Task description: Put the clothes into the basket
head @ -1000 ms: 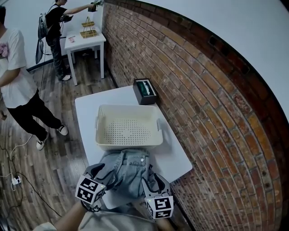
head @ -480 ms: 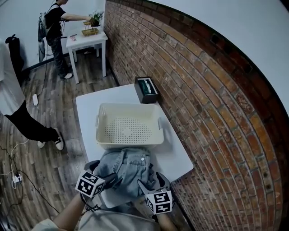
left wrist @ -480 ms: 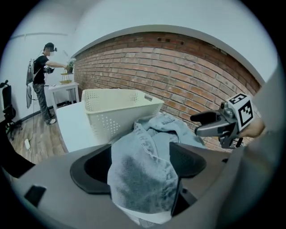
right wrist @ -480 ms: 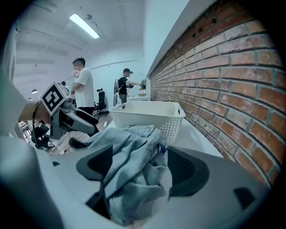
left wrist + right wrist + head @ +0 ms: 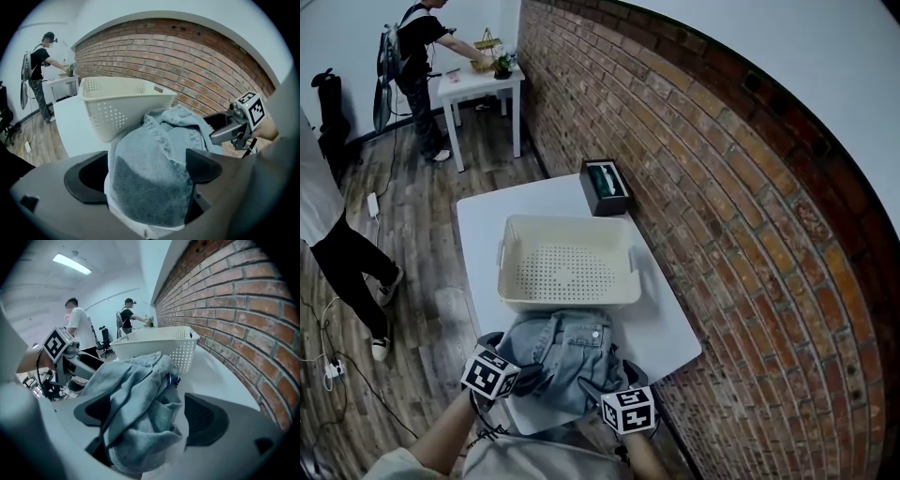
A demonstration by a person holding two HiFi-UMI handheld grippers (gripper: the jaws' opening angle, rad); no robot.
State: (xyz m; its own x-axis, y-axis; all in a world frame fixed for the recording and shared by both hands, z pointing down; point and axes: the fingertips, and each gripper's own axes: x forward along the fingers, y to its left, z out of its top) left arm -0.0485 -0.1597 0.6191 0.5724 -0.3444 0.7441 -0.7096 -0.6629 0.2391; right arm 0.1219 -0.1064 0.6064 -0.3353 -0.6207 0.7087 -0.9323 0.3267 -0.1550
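A bundle of light-blue denim clothes (image 5: pixel 567 349) lies on the near end of the white table (image 5: pixel 483 234), just in front of the empty cream basket (image 5: pixel 567 296). My left gripper (image 5: pixel 521 367) and right gripper (image 5: pixel 614 381) flank its near corners. In the left gripper view the denim (image 5: pixel 173 136) fills the gap of my left gripper (image 5: pixel 145 168), whose jaws have just been opening. In the right gripper view the denim (image 5: pixel 136 380) drapes over one jaw of my right gripper (image 5: pixel 145 416), also just opening, with a gap showing at the other pad. The basket (image 5: pixel 159 345) stands right behind the cloth.
A dark tissue box (image 5: pixel 604 187) sits at the table's far corner against the brick wall (image 5: pixel 722 216). A person's legs (image 5: pixel 352 267) are on the wooden floor at the left. Another person (image 5: pixel 412 66) stands at a small white table (image 5: pixel 478 84) far back.
Both grippers have sunk toward the table's near edge with the denim, and their jaws have spread. The person at the left has stepped farther left.
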